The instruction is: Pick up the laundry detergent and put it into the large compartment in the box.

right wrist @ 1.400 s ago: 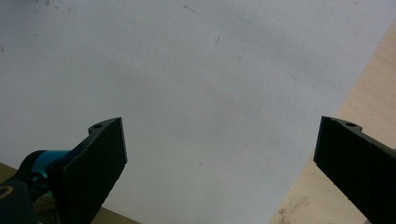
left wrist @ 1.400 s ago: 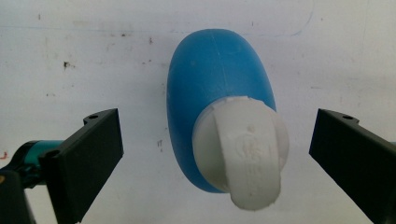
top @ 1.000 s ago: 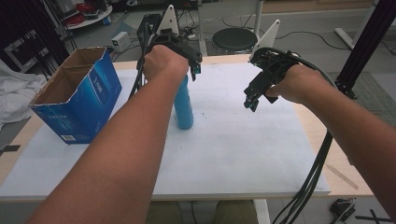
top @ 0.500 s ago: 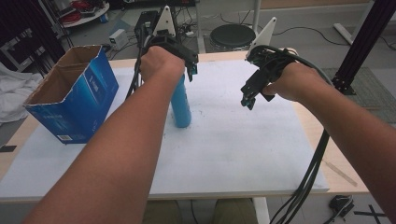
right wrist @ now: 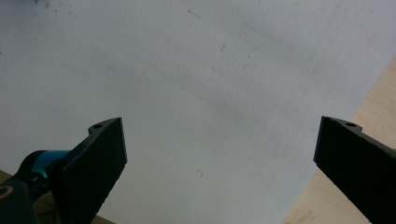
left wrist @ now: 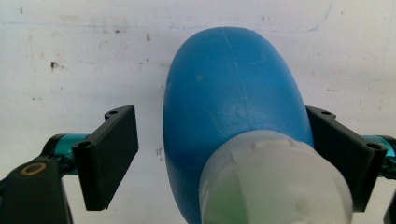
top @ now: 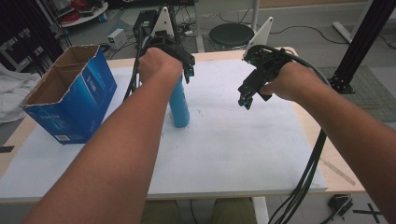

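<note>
Left tongs (left wrist: 224,154) spread around my upright blue plastic bottle (top: 179,105), not pinching; right tongs (right wrist: 219,158) spread, empty, right of bottle.

blue bottle (top: 179,105) mid-table, cardboard box (top: 70,100) left, bare white sheet (top: 243,140) right

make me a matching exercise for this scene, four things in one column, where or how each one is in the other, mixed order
Things:
1. blue bottle
2. cardboard box
3. left gripper
4. right gripper

Places or states:
A. held open above bare white table cover, nothing between the jaws
B. stands open-topped at the table's left edge
C. stands upright near the middle of the table, white cap on top
D. open, jaws on either side of the bottle, a gap showing at one jaw

Pairs: 1-C, 2-B, 3-D, 4-A
</note>
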